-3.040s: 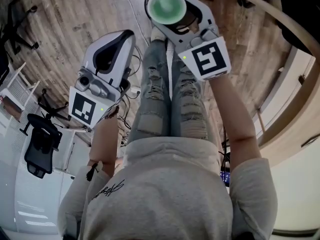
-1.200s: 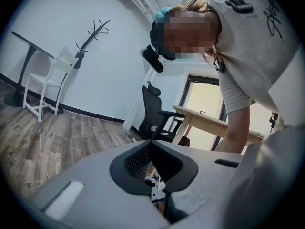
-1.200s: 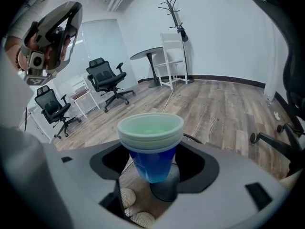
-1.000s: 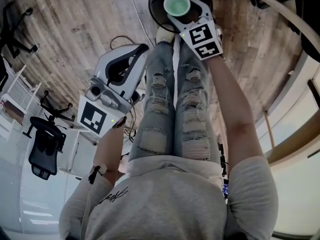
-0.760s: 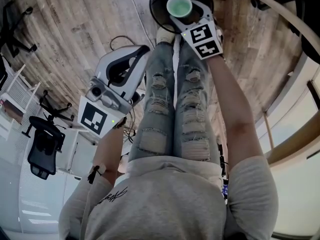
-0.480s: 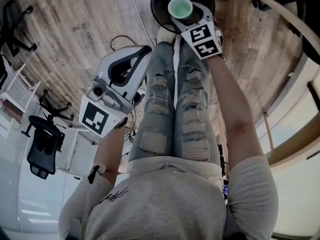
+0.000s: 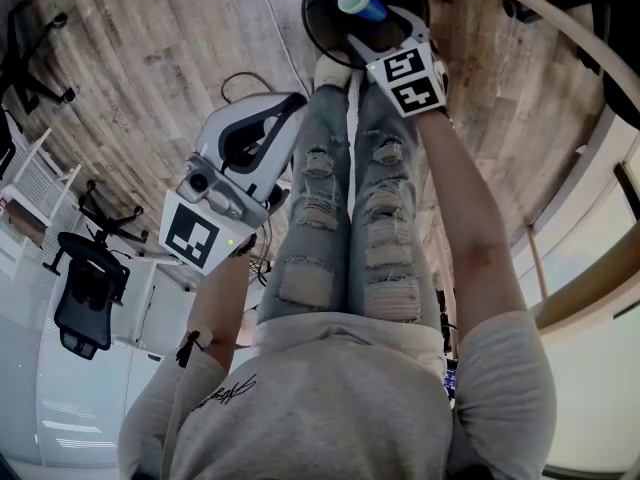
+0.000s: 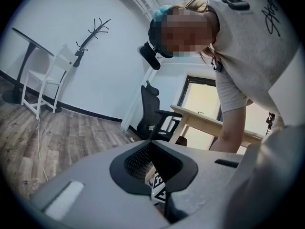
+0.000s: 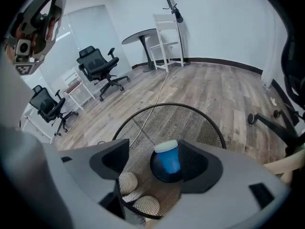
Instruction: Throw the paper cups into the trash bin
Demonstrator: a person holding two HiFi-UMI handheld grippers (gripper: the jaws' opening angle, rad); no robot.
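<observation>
A blue paper cup [image 7: 358,1] with a pale rim hangs tilted inside the mouth of the black wire-mesh trash bin [image 7: 312,13] on the wooden floor. In the right gripper view the cup [image 9: 167,158] sits loose between the jaws, with a gap on its left side, above the bin [image 9: 190,111]. My right gripper [image 7: 372,23] is open over the bin, also shown as right gripper [image 9: 159,165]. My left gripper [image 7: 292,100] is held by the person's left thigh, away from the bin. In its own view the left gripper [image 8: 151,173] is shut on nothing.
Two pale rounded shapes [image 9: 127,182] show through the mesh at the bin's near side. The person's legs and white shoe [image 7: 330,68] stand right beside the bin. Office chairs [image 9: 100,68], a round table [image 9: 143,37], a white chair and a cable [image 7: 265,28] are on the floor.
The cup was upright in my right gripper above the bin. Now the jaws have let it go, and it has tipped over and dropped toward the bin. The left gripper barely moved.
</observation>
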